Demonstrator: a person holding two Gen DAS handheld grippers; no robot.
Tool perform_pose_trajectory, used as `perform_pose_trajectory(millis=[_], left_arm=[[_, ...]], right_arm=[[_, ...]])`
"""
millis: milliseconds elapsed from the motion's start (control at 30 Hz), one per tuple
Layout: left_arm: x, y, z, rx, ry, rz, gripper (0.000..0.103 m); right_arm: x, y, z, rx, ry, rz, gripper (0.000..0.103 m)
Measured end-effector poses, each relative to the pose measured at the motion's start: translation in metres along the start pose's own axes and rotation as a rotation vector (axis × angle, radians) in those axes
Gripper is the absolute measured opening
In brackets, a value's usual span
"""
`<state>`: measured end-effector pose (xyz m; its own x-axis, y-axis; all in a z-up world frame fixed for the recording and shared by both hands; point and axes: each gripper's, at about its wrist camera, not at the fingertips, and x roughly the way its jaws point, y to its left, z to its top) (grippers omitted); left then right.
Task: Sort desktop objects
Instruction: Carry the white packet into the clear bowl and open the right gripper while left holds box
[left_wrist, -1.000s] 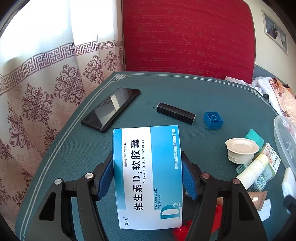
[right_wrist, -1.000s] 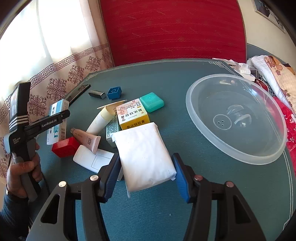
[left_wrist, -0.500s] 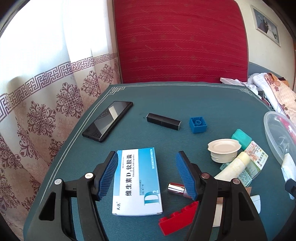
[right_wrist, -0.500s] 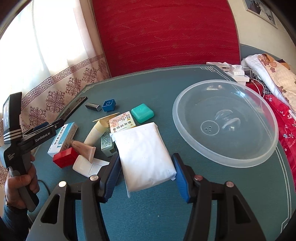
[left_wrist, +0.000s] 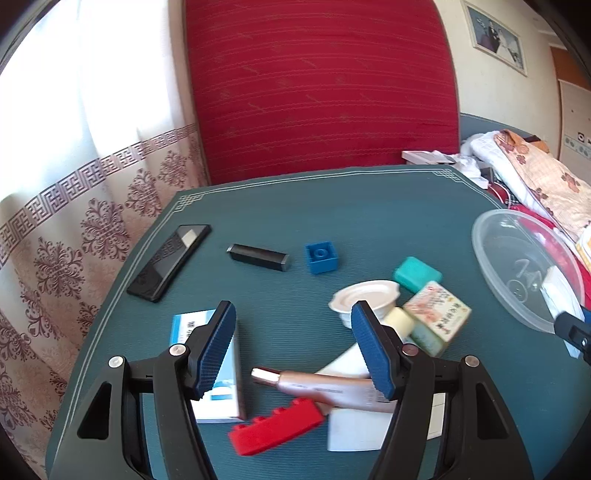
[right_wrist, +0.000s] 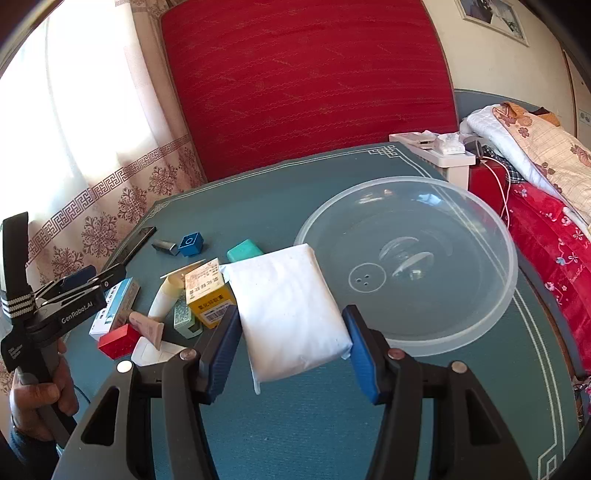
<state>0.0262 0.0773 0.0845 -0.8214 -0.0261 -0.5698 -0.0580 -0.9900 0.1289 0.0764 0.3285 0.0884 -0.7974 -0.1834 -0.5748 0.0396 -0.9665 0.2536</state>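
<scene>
My left gripper (left_wrist: 295, 349) is open and empty above the clutter. The blue-and-white medicine box (left_wrist: 225, 373) lies flat on the green table (left_wrist: 369, 214), partly behind the left finger. Just ahead lie a red brick (left_wrist: 275, 428) and a pink tube (left_wrist: 325, 387). My right gripper (right_wrist: 291, 350) is shut on a white packet (right_wrist: 288, 310), held above the table beside the left rim of the clear plastic bowl (right_wrist: 506, 295). The left gripper (right_wrist: 74, 295) and the hand holding it show at the left of the right wrist view.
On the table lie a black phone (left_wrist: 170, 262), black lipstick (left_wrist: 258, 256), blue brick (left_wrist: 320, 257), teal case (left_wrist: 417, 275), cream cap (left_wrist: 364, 299), yellow box (left_wrist: 437, 314) and white card (left_wrist: 369, 424). A red headboard (left_wrist: 317, 85) stands behind; bedding (right_wrist: 535, 155) lies to the right.
The left gripper has drawn back and up from the blue-and-white box, which now lies on the table by its left finger. The right gripper carried the white packet closer to the bowl.
</scene>
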Motion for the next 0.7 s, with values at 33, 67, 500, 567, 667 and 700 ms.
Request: perform_pose_trajectory(millis=[33,67,500,567,667,700], left_arm=[[-0.001,-0.005,0.001,0.009,-0.001,-0.011,0.069],[-0.003,-0.01,0.001,0.017,-0.001,-0.02,0.069],[-0.007,-0.083,0.01,0.072,0.039,-0.2,0.069],[-0.007,-0.092,0.012,0.072,0.047,-0.237,0.069],[-0.009,-0.106,0.016,0.072,0.052,-0.273,0.069],[-0.01,-0.11,0.016,0.073,0.052,-0.275,0.069]], right_arm=[[-0.001,-0.005,0.002,0.009,-0.006,-0.009,0.06],[-0.002,-0.01,0.003,0.02,-0.012,-0.018,0.06],[-0.001,-0.07,0.017,0.13,-0.041,-0.141,0.06],[0.001,-0.075,0.02,0.13,-0.045,-0.151,0.06],[0.005,-0.081,0.021,0.121,-0.049,-0.17,0.06],[0.006,-0.082,0.022,0.12,-0.049,-0.173,0.06]])
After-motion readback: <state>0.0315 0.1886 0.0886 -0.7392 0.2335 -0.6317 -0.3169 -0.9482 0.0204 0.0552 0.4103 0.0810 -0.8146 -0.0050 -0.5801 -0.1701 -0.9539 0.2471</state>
